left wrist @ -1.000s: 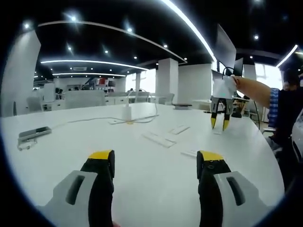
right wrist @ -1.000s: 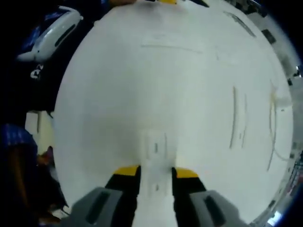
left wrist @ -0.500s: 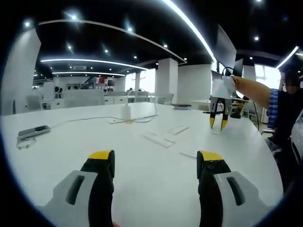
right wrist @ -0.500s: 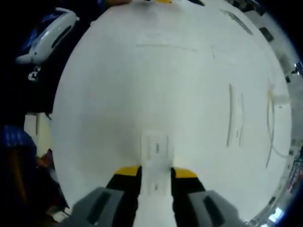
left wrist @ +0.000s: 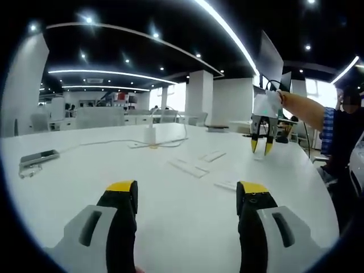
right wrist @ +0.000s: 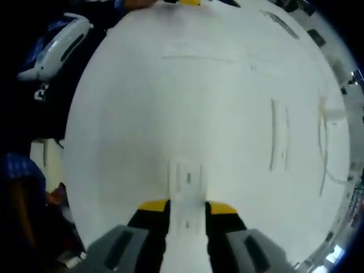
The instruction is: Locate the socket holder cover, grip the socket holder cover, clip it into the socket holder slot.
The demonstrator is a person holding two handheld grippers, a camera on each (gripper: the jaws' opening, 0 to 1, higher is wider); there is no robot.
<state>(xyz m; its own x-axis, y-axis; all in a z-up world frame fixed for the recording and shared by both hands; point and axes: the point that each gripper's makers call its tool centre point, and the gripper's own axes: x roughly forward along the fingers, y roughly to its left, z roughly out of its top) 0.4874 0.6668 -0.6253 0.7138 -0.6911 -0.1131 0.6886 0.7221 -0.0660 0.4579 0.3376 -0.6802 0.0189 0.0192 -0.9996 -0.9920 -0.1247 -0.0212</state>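
Note:
In the right gripper view my right gripper is shut on a white socket holder cover, a flat slotted piece that sticks out ahead of the yellow tips above the white table. Two long white socket holder strips lie to the right. In the left gripper view my left gripper stands open and low over the table, nothing between its jaws. The right gripper hangs tips-down at the far right, held by a person's arm. A long white strip and smaller flat pieces lie ahead.
A white charger with a looping cable sits at the back of the table, and a phone lies far left. The table's right edge runs near the person. A white curved object stands off the table's edge.
The right gripper has drifted slightly up over the table, the cover still clamped in it. The left gripper has hardly moved and stays open.

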